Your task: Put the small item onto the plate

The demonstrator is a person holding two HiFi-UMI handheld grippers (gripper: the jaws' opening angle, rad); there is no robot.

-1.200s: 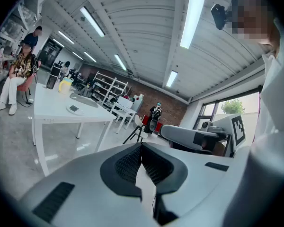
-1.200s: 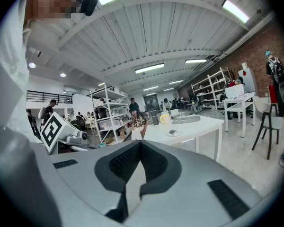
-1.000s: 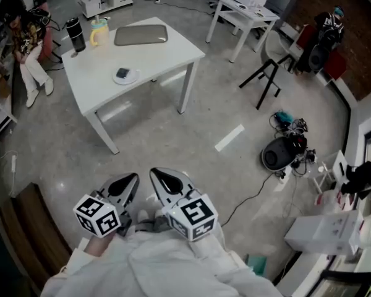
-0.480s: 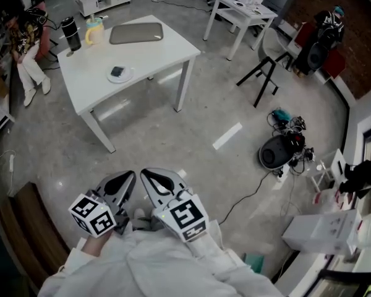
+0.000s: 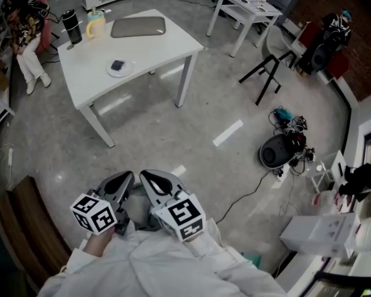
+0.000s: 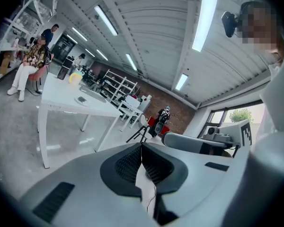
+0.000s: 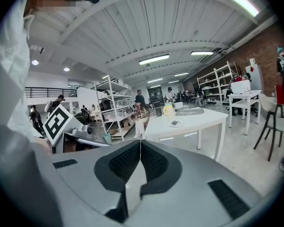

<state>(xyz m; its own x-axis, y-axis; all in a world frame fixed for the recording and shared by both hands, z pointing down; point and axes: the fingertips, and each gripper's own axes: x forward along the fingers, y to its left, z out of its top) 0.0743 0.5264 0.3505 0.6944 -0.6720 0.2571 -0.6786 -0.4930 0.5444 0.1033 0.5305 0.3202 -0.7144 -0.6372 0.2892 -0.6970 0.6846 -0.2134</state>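
A small dark item (image 5: 117, 65) lies on a white plate (image 5: 125, 72) on the white table (image 5: 154, 48) across the room; the plate (image 7: 175, 124) also shows in the right gripper view and the plate (image 6: 81, 100) in the left gripper view. Both grippers are held close to my body, far from the table. My left gripper (image 5: 119, 180) is shut with nothing between its jaws. My right gripper (image 5: 153, 178) is shut and empty too, its tips right beside the left one's.
On the table stand a black flask (image 5: 72, 27), a yellow mug (image 5: 95, 25) and a grey mat (image 5: 138, 26). A person (image 5: 25, 39) sits left of the table. A black chair (image 5: 269, 60), a second white table (image 5: 244, 5) and a cable-strewn black device (image 5: 278, 151) lie to the right.
The view has shifted a little, and the table now sits slightly higher in the picture. Both grippers stay shut, close together by my body.
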